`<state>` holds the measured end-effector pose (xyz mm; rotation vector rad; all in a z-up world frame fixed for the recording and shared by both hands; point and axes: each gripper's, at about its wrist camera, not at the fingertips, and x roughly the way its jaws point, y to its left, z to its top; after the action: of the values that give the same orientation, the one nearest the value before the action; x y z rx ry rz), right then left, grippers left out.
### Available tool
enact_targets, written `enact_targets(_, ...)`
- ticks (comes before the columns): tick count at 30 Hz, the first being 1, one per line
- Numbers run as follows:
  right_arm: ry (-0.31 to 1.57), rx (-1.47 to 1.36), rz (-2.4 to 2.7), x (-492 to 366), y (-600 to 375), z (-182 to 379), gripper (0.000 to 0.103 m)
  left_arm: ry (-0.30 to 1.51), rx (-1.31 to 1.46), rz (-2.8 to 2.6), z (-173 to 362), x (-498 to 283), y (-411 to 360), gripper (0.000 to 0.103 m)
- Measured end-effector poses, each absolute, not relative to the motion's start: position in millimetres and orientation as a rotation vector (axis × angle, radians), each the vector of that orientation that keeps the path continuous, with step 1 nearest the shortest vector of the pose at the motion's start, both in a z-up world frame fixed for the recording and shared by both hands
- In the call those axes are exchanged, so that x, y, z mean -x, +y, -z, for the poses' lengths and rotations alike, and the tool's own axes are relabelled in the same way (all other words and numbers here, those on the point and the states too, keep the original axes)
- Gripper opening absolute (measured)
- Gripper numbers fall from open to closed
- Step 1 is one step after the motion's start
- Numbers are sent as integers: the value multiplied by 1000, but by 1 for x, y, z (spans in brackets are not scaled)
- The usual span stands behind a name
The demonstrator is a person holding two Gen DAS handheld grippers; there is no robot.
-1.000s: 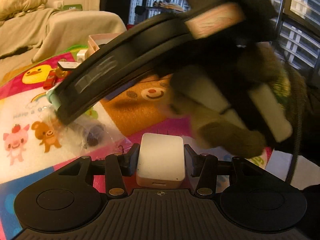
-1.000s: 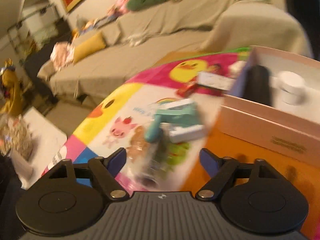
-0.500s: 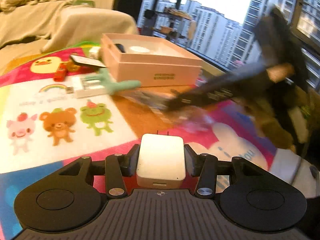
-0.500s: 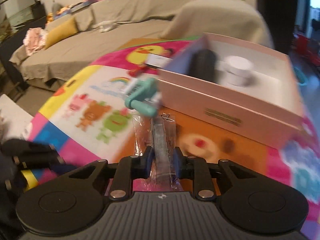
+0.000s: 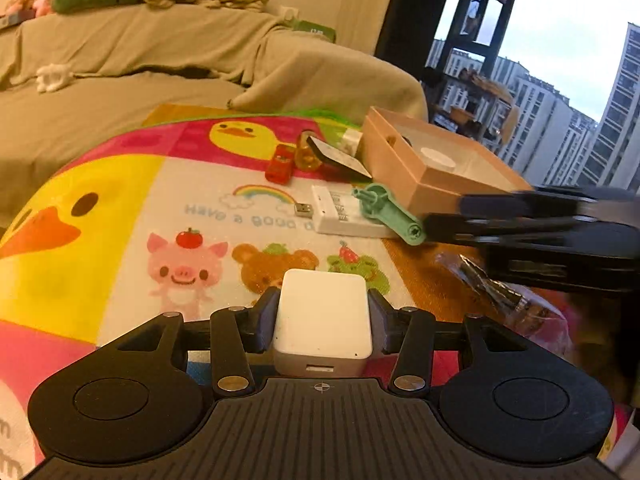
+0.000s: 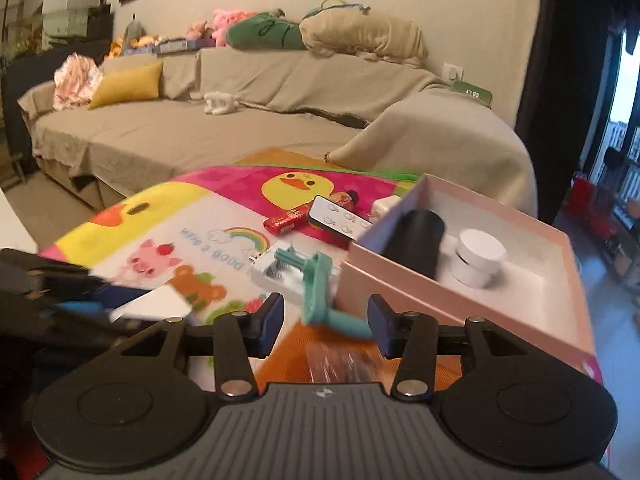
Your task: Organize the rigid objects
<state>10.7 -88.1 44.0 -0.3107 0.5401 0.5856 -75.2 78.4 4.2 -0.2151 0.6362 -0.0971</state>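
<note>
Box (image 6: pixel 460 300) is the anchor: pink, lidless, sitting on the cartoon mat (image 5: pixel 120 208), its far wall hard against the mat's edge, with the sofa (image 6: pixel 200 128) beyond. Inside the box, two things: a black cylinder (image 6: pixel 416 240) along the left wall and a white puck (image 6: pixel 480 256) beside it, with bare floor to the right of the puck. Left of the box, close in, clutter: one white battery charger (image 5: pixel 340 216), one green handle (image 5: pixel 390 214) lying across it, one remote (image 6: pixel 340 220), one red tube (image 6: pixel 296 214). Farther left of the box, the mat is open. Left gripper (image 5: pixel 322 316) is clamped on one white plug (image 5: pixel 322 316), pads pressed to both its sides. Right gripper (image 6: pixel 326 320) has just been opening; its pads stand apart, touching nothing, over a blurred clear bag (image 6: pixel 344 364) lying on the orange patch in front of the box.
</note>
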Motion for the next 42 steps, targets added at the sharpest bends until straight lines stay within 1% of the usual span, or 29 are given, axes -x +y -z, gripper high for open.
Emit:
enact_targets(2,549,360,-577,-22,-71,-33,46,642,193,97,-5,76,76,52)
enact_targets(3,559,388,-571,-25,-65,-27,43,645,185,97,-4,78,75,52)
enact_targets(4,574,418,-563,-27,-60,-22,38,647,174,98,-5,79,74,52)
enact_targets(5,576,453,-548,-25,-57,-18,29,649,164,99,-3,77,73,53)
enact_targets(6,575,472,-552,-21,-57,-16,23,650,152,99,-3,76,71,53)
enact_targets(8,577,482,-599,-8,-64,-18,13,651,141,98,-3,73,69,53)
enact_targets(14,574,578,-611,30,-100,-10,13,646,162,100,-3,64,65,53)
enact_targets(18,584,542,-523,28,-123,-15,13,642,159,96,-2,62,63,53)
enact_targets(20,594,451,-530,21,-128,-24,22,639,151,92,-2,64,62,53)
enact_targets(21,593,393,-535,16,-127,-30,24,638,146,89,-2,64,61,53)
enact_targets(23,602,285,-568,4,-120,-40,25,636,135,84,-2,65,59,53)
enact_targets(25,605,197,-612,-7,-109,-47,29,634,129,82,-2,66,58,53)
enact_targets(27,582,172,-630,-18,-90,-52,43,632,130,83,-2,66,58,53)
enact_targets(28,574,179,-631,-23,-80,-52,44,631,135,84,-2,67,59,53)
enact_targets(33,571,269,-659,-42,-41,-40,44,627,169,97,-1,67,64,53)
enact_targets(35,596,289,-661,-48,-36,-33,43,625,183,102,-1,67,67,53)
enact_targets(36,621,288,-670,-51,-38,-30,39,624,190,103,-1,67,67,53)
enact_targets(38,660,290,-689,-50,-45,-26,22,621,205,108,0,67,69,53)
enact_targets(40,678,304,-710,-40,-53,-24,22,623,211,114,0,67,70,53)
enact_targets(42,658,323,-712,-27,-69,-25,21,621,194,109,0,68,68,53)
